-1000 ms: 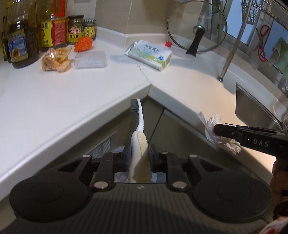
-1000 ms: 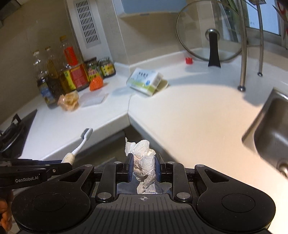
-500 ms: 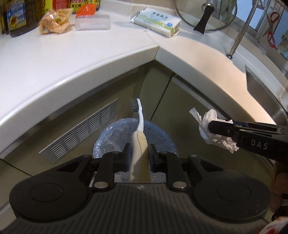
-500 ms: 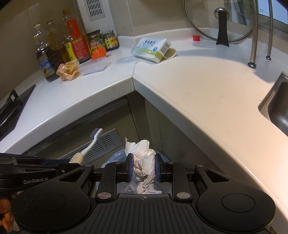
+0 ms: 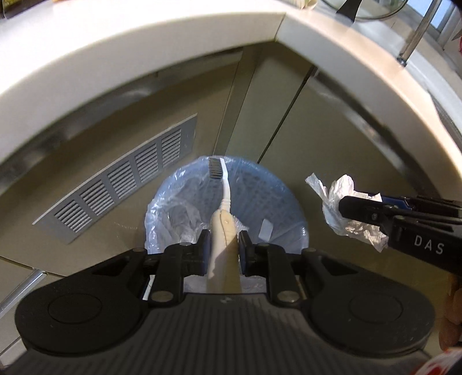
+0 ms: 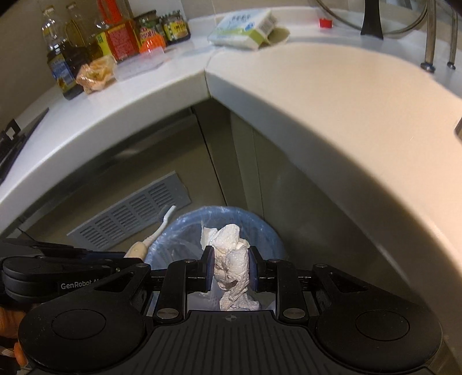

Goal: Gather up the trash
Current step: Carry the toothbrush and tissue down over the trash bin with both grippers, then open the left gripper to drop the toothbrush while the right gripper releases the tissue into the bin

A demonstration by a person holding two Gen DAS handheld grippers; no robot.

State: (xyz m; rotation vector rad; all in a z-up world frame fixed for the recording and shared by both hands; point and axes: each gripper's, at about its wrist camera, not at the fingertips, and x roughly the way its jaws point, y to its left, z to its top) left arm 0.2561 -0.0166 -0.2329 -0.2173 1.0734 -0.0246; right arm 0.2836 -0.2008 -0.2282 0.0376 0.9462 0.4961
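We look down past the curved cream stone worktop (image 6: 317, 95) at beige cabinet doors, a grey louvred vent (image 5: 121, 184) and a round blue mesh bin lined with clear plastic (image 5: 260, 199). Our left claw (image 5: 222, 253) pinches a cream-handled toothbrush (image 5: 223, 219) above the bin; our right claw (image 6: 229, 271) pinches a crumpled white paper towel (image 6: 231, 259) over it. The bin's contents are hard to make out.

A home kitchen. A pale countertop (image 6: 317, 95) bends round an inside corner, with oil bottles (image 6: 62, 69) and sauce jars (image 6: 173, 26) lined up against the far left wall. A glass pot lid (image 5: 363, 5) leans at the far right. Beige cabinet doors (image 5: 332, 138) with a grey vent grille (image 5: 121, 184) stand below, and a blue bin (image 6: 268, 239) with a plastic liner sits on the floor.
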